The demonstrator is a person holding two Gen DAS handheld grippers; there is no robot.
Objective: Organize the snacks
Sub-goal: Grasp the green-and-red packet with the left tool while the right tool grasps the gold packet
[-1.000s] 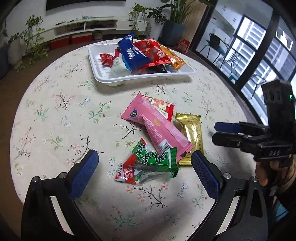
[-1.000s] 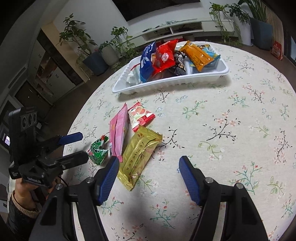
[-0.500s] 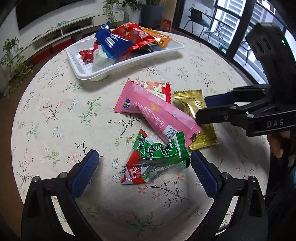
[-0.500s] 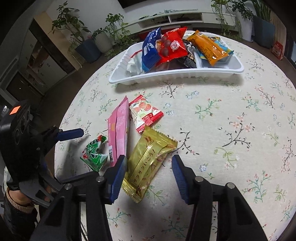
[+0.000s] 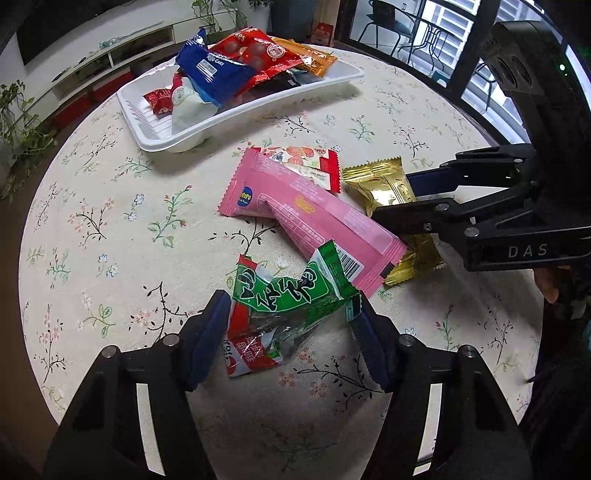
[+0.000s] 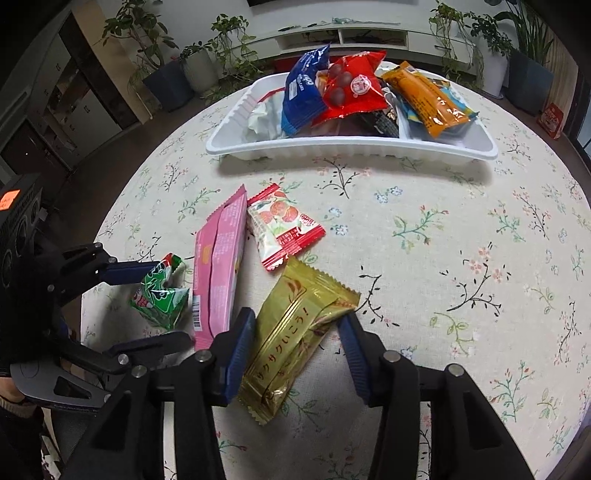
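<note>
My left gripper (image 5: 291,332) is shut on a green and red snack packet (image 5: 284,314), which crumples between the pads; it also shows in the right wrist view (image 6: 159,295). My right gripper (image 6: 297,350) is closed around a gold wafer packet (image 6: 295,339) lying on the table; both pads touch its sides. A long pink packet (image 5: 306,218) and a red and white strawberry packet (image 6: 282,225) lie between them. A white tray (image 6: 351,149) at the far side holds several snack packets.
The round table carries a floral cloth (image 6: 461,258). The right gripper (image 5: 424,199) reaches in from the right in the left wrist view. Potted plants (image 6: 173,70) and a low shelf (image 6: 369,35) stand beyond the table.
Both grippers moved forward and down. The left closed on the green packet. The right narrowed around the gold packet.
</note>
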